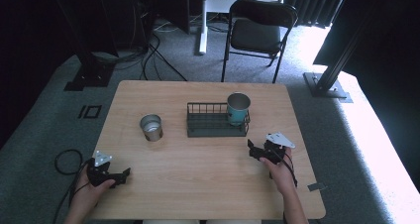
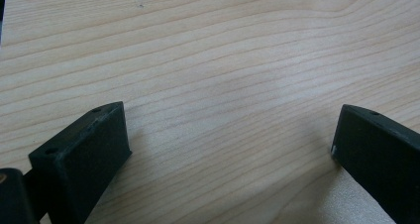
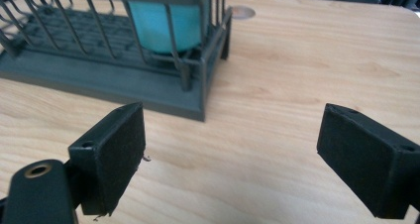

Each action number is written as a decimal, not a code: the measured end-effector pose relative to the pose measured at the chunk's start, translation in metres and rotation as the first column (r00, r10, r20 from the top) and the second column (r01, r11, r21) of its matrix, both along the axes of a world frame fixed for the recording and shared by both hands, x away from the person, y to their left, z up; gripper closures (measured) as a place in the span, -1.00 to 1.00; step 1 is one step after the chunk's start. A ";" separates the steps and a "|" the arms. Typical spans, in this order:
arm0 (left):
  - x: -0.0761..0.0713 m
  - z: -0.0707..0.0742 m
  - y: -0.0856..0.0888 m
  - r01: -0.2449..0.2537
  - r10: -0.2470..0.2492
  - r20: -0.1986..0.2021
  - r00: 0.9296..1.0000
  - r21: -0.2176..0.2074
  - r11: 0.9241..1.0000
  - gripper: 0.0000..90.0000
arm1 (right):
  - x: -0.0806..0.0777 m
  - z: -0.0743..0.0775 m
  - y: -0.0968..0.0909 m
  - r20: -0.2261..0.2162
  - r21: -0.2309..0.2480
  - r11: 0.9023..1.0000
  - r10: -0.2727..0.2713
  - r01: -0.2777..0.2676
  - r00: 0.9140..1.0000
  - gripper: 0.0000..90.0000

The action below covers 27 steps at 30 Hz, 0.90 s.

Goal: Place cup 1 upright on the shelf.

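Left gripper (image 1: 119,177): held low over the near left corner of the bench (image 1: 198,184), jaws spread wide, nothing between them; in the left gripper view only bare wood grain lies beneath the two black pads.

Right gripper (image 1: 253,151): held over the near right part of the bench, jaws likewise spread wide and empty, pointing toward the rack (image 1: 217,120) (its near right corner stands just ahead in the right gripper view).

Rack: dark wire basket on a flat base, at the bench's middle, slightly toward the far edge.

Teal cup (image 1: 238,108): upright inside the right end of the rack, metal rim, mouth up.

Metal cup (image 1: 151,127): upright on the bare bench, to the left of the rack, apart from it.

Beyond the bench: a black folding chair (image 1: 258,30) on grey carpet, cables (image 1: 148,55) trailing across the floor.
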<state>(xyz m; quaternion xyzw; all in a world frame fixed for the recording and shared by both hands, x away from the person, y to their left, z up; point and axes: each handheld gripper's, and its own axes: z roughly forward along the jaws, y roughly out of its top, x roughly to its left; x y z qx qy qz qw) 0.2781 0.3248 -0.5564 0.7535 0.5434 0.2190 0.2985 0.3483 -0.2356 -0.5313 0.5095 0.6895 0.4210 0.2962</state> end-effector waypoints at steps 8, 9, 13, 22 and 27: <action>0.000 0.000 0.000 0.000 0.000 0.000 1.000 0.000 1.000 -0.96 | -0.008 -0.007 -0.012 -0.028 -0.022 1.000 -0.012 0.011 1.000 -0.75; 0.000 0.000 0.000 0.000 0.000 0.000 1.000 0.000 1.000 -0.96 | -0.009 -0.008 -0.014 -0.034 -0.017 1.000 -0.015 0.014 0.999 -0.75; 0.000 0.000 0.000 0.000 0.000 0.000 1.000 0.000 1.000 -0.96 | -0.014 -0.012 -0.019 -0.048 -0.017 1.000 -0.020 0.019 0.999 -0.75; 0.000 0.000 0.000 0.000 0.000 0.000 1.000 0.000 1.000 -0.96 | -0.023 -0.019 -0.032 -0.080 -0.024 0.999 -0.049 0.047 0.996 -0.75; 0.000 0.000 0.000 0.000 0.000 0.000 1.000 0.000 1.000 -0.96 | -0.030 -0.021 -0.039 -0.099 -0.036 0.997 -0.065 0.061 0.993 -0.75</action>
